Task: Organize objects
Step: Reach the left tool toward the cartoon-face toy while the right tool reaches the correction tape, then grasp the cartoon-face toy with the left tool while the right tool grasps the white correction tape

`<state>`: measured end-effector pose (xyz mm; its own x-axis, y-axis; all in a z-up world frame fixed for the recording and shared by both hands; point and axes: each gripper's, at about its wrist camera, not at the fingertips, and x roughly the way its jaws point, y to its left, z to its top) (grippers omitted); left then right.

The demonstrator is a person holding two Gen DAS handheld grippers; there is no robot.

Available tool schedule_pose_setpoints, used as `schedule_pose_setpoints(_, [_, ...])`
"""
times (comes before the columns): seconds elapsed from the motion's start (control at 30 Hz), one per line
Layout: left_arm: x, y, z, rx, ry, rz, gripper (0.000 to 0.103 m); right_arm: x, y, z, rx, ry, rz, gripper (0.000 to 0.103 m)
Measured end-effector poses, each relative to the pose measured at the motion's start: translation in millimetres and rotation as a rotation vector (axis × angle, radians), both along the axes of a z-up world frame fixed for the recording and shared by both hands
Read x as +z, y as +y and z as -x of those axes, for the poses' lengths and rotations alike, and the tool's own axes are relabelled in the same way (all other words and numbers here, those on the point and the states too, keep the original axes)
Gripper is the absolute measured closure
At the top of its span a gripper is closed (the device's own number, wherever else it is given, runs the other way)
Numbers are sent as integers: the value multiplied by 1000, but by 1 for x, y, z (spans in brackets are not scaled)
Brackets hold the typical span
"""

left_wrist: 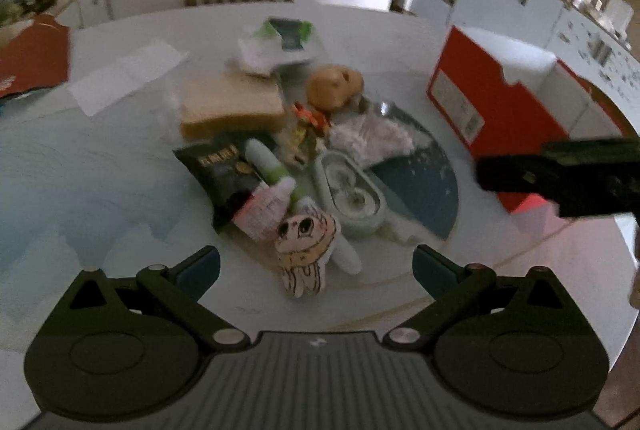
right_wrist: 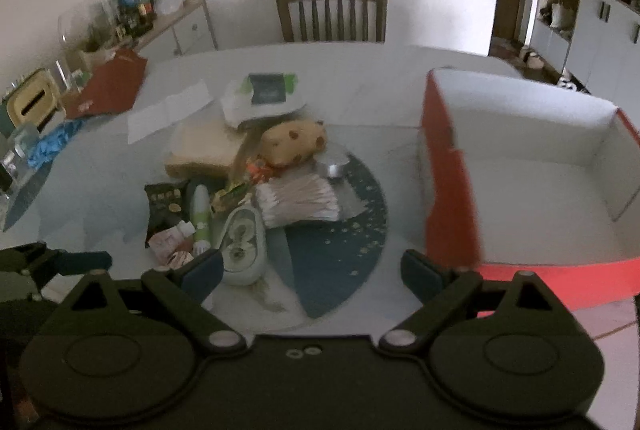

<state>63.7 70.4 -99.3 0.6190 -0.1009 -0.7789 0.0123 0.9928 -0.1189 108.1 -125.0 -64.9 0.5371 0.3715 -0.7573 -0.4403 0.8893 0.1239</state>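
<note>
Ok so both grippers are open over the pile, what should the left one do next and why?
Probably lower the left gripper onto the cartoon-face plush. It lies nearest, at the pile's front edge between the open fingers, with nothing on top. The red box stands open with nothing visible inside on the right, so it looks like the place to put it.

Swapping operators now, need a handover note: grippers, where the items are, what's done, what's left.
Left gripper: jaws open, empty, over the near edge of the pile, by the cartoon-face toy.
Right gripper: jaws open, empty, between the pile and the red box.
Items: snack bag, green tube, oval case, cotton swabs, wipes pack and brown plush all heaped mid-table.
Done: nothing visible; the box looks empty.
Left: presumably move everything into the box.
</note>
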Motion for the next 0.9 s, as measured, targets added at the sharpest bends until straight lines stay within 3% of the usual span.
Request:
schedule_pose_setpoints(0.33, [-22,11,-17,-60,35,0,7,-35,46,-29,44,104,52,9])
schedule_pose_setpoints(0.6, [-27,24,-26,-65,56,41,31,-49,74,-46,67,162,68,21])
schedule_pose_setpoints(0.67, [-27,27,-28,-67,58,53,41,-49,79,-47,73,166,73,22])
schedule_pose_setpoints(0.9, [-29,34,-35,-94,70,115,56,-55,90,-53,75,194,84,35])
